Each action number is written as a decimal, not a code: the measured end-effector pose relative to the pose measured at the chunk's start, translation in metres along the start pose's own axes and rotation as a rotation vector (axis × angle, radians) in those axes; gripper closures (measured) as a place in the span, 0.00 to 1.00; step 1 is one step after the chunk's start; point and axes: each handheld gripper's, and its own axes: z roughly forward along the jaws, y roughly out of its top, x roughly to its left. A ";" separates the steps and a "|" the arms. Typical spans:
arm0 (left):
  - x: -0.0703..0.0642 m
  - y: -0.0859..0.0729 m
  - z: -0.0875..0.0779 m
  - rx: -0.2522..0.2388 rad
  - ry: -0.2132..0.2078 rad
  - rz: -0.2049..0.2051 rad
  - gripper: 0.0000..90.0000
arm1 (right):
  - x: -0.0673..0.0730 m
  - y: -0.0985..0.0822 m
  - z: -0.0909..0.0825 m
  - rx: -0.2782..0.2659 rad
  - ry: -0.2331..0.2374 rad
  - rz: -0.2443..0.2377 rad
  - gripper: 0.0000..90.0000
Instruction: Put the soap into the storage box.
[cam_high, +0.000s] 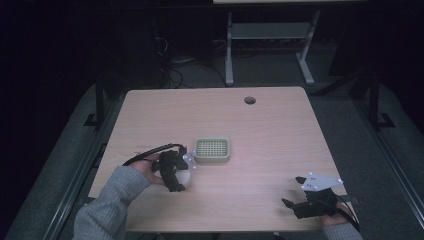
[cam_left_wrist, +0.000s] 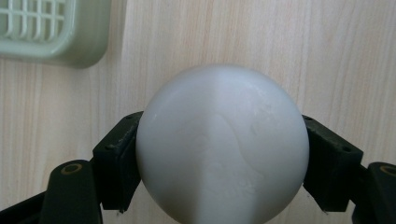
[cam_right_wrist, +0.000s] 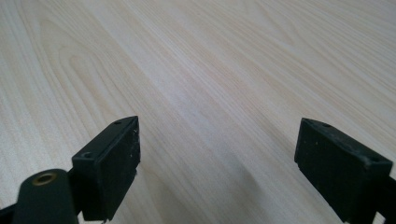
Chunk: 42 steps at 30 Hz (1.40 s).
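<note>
White and smooth, the ball (cam_left_wrist: 222, 144) sits clamped between the jaws of your left gripper (cam_high: 181, 176), one pad pressed on each side of it. You hold it over the wooden worktop (cam_high: 270, 130) toward its near-left part, just beside the near-left corner of the pale green grid tray (cam_high: 212, 150), which lies around the middle. Your right gripper (cam_high: 294, 191) rests near the worktop's near-right corner, its jaws spread wide apart with only bare wood between them.
</note>
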 end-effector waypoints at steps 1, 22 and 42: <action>0.001 0.001 -0.001 0.002 0.004 0.005 0.26 | 0.000 0.000 0.000 0.000 0.001 0.000 0.15; 0.014 0.024 -0.006 -0.006 0.021 0.017 0.26 | -0.001 -0.001 -0.003 -0.006 -0.010 0.004 0.15; 0.033 0.051 -0.010 0.013 0.020 0.044 0.26 | 0.000 -0.001 -0.004 -0.017 -0.008 0.004 0.15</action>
